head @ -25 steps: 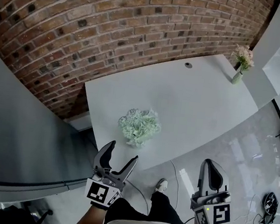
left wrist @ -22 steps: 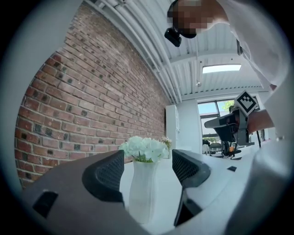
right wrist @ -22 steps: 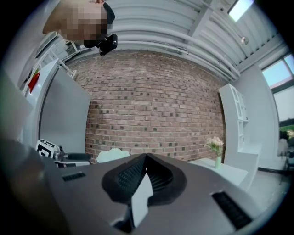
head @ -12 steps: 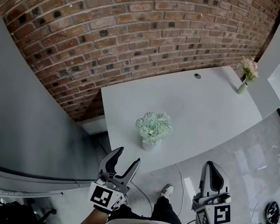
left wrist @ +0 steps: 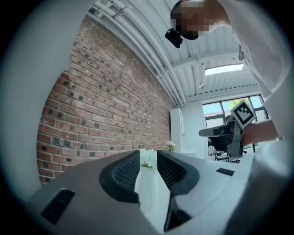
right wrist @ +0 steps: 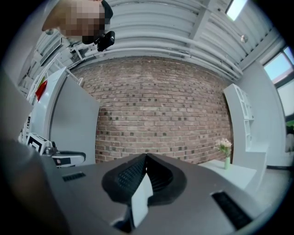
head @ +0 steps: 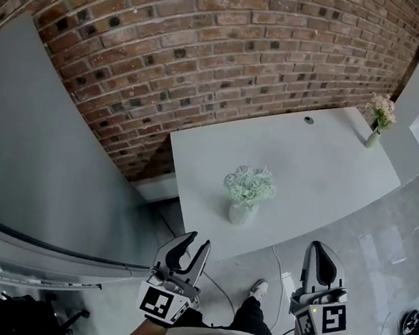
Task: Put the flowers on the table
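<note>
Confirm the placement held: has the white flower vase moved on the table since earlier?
No. The white flower vase stays by the table's near edge; only the camera shifted.

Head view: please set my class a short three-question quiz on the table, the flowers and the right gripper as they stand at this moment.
1. Where on the table does the pale green bouquet stand? A: near the edge closest to the person. B: at the far right corner. C: at the far left corner.
2. True or false: the right gripper holds a vase.
3. How many vases of flowers stand on the table?
Key: 1 A. 2 False: its jaws are together with nothing between them. 3 Two: the pale green bouquet and the small pink flowers at the far right corner.
</note>
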